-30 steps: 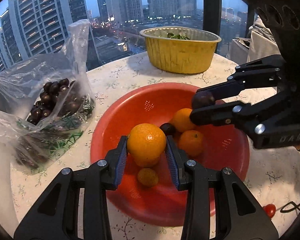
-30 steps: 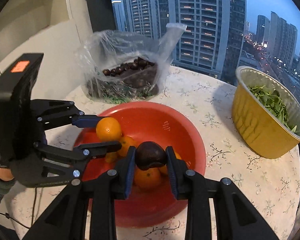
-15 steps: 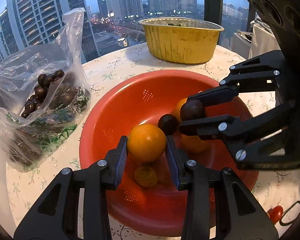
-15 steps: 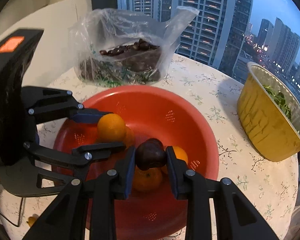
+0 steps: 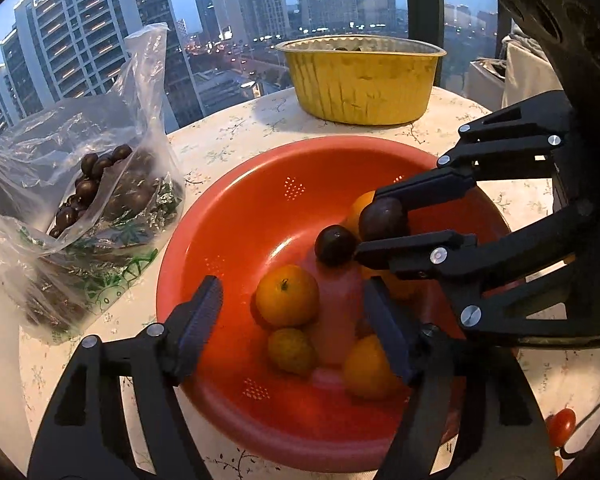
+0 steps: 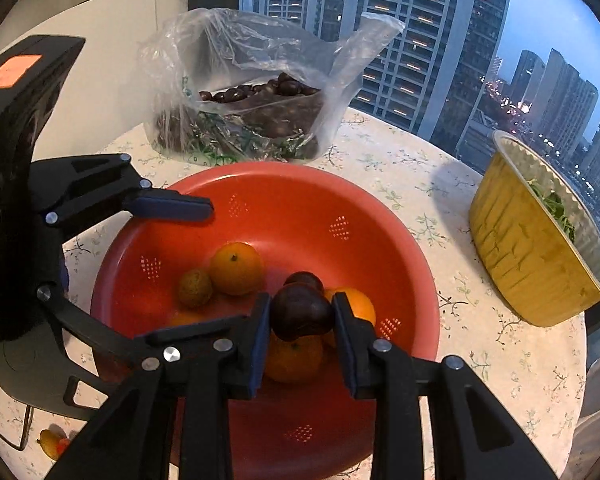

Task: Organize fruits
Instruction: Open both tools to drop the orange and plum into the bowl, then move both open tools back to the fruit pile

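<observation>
Your left gripper (image 5: 290,318) gapes over the red bowl (image 5: 236,216), orange (image 5: 287,295) between its fingers untouched; your right gripper (image 6: 301,320) pinches a chestnut (image 6: 301,317) at the bowl's 3 o'clock.

**Fruit and container count**

One red colander (image 5: 236,240) holds five orange citrus fruits (image 5: 287,295) and one loose dark fruit (image 5: 334,245); a second dark fruit (image 6: 301,312) sits between one gripper's fingers. One plastic bag (image 6: 256,92) holds many dark fruits, too heaped to count. One yellow foil tub (image 6: 528,256). One cherry tomato (image 5: 561,423).
</observation>
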### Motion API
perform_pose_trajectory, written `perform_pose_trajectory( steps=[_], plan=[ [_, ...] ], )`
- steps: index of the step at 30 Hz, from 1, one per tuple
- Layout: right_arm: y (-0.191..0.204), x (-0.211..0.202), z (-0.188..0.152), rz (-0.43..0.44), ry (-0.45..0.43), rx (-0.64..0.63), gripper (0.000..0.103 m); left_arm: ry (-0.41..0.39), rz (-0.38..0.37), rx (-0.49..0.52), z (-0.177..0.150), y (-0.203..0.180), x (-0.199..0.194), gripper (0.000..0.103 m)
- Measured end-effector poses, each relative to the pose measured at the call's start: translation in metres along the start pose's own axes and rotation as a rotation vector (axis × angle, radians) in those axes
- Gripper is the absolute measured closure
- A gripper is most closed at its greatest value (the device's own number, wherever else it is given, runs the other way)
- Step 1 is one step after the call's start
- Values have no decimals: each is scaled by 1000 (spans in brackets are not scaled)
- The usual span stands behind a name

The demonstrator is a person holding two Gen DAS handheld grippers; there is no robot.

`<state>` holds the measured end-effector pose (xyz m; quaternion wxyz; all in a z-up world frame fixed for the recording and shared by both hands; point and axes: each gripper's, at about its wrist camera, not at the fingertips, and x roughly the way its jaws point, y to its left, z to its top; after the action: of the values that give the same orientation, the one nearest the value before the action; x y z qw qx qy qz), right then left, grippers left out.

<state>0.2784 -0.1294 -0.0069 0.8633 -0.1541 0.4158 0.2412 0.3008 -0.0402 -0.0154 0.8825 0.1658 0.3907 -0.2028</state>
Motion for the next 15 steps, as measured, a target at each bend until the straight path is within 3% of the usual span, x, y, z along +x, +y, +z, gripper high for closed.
perform_pose_trajectory(
  steps=[2, 4, 11, 15],
  plan=[
    [-1, -2, -2, -4, -5, 0, 67, -4, 2, -9, -2, 1, -3, 28],
    [-2, -7, -3, -6, -18, 7, 56, -15, -3, -13, -3, 2, -9, 22],
    [1, -35, -14, -24, -67, 1, 52, -72, -3, -53, -14, 4, -44, 8],
    [4, -68, -36, -12, -125, 22, 40, -97, -8, -59, -33, 3, -71, 3]
  ],
)
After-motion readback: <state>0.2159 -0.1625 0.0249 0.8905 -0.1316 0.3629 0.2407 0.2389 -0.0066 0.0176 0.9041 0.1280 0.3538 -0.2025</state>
